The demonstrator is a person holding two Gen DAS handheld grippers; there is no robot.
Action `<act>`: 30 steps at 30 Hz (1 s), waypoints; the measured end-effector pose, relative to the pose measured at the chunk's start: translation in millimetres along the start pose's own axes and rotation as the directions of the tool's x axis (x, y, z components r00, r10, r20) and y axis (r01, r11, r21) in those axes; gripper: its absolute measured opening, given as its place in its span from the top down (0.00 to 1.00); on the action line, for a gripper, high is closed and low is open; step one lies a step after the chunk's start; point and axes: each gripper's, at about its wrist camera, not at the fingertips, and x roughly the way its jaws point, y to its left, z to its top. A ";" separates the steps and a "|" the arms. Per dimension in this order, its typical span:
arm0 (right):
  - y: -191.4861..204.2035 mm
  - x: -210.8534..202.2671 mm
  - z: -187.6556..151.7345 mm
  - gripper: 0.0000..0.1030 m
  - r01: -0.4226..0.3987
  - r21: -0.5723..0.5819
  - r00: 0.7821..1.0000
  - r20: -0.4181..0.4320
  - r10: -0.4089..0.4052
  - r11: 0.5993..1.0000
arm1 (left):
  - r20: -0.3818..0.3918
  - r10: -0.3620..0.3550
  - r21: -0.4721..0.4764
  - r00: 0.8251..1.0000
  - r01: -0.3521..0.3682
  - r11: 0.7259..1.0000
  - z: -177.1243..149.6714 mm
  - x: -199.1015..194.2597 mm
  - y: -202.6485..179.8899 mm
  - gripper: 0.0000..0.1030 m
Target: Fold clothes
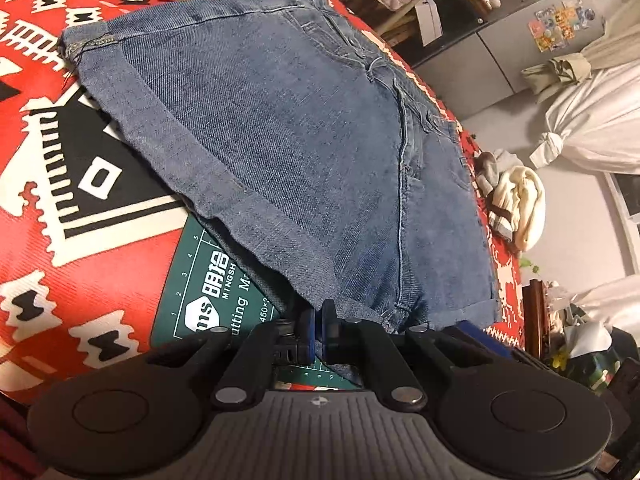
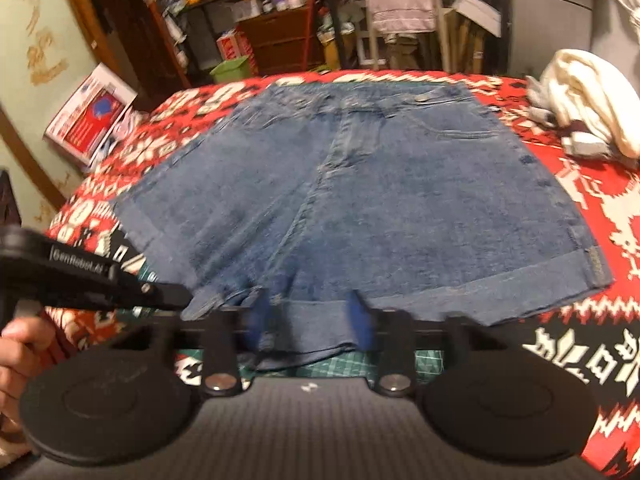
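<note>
Blue denim shorts (image 1: 300,152) lie spread flat on the table, waistband at the far side and rolled cuffs toward me. My left gripper (image 1: 319,332) is shut on the near hem of the shorts by the crotch, with denim pinched between its blue pads. In the right wrist view the shorts (image 2: 360,200) fill the middle. My right gripper (image 2: 308,320) is open, its blue fingers (image 2: 360,320) straddling the cuff of the nearer leg. The black arm of the left tool (image 2: 100,280) reaches in from the left to the hem.
A red, white and black patterned cloth (image 1: 80,280) covers the table. A green cutting mat (image 1: 208,292) lies under the shorts' near edge. A cream garment pile (image 2: 588,96) sits at the far right corner. A hand (image 2: 16,356) holds the left tool. Cluttered shelves stand behind.
</note>
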 end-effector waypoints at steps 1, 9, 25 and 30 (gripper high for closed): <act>4.9 1.3 -0.1 0.76 -0.007 -0.011 1.000 -0.003 0.007 1.000 | 0.000 0.001 0.005 1.000 -0.001 1.000 0.0 -0.2 -0.7 0.97; 42.6 1.7 3.9 0.90 -0.105 -0.117 0.994 0.002 0.106 0.988 | 0.006 -0.016 0.009 1.000 0.016 1.000 0.6 -0.9 -0.6 0.97; 59.4 41.8 -1.7 0.94 -0.119 -0.140 0.991 -0.079 0.109 0.983 | -0.025 -0.086 -0.077 0.996 0.084 0.993 -3.1 -15.1 21.4 0.96; 66.0 36.3 5.7 0.91 -0.134 -0.153 0.990 -0.056 0.126 0.979 | 0.050 -0.140 -0.072 0.989 0.144 0.987 5.3 -33.5 20.5 0.96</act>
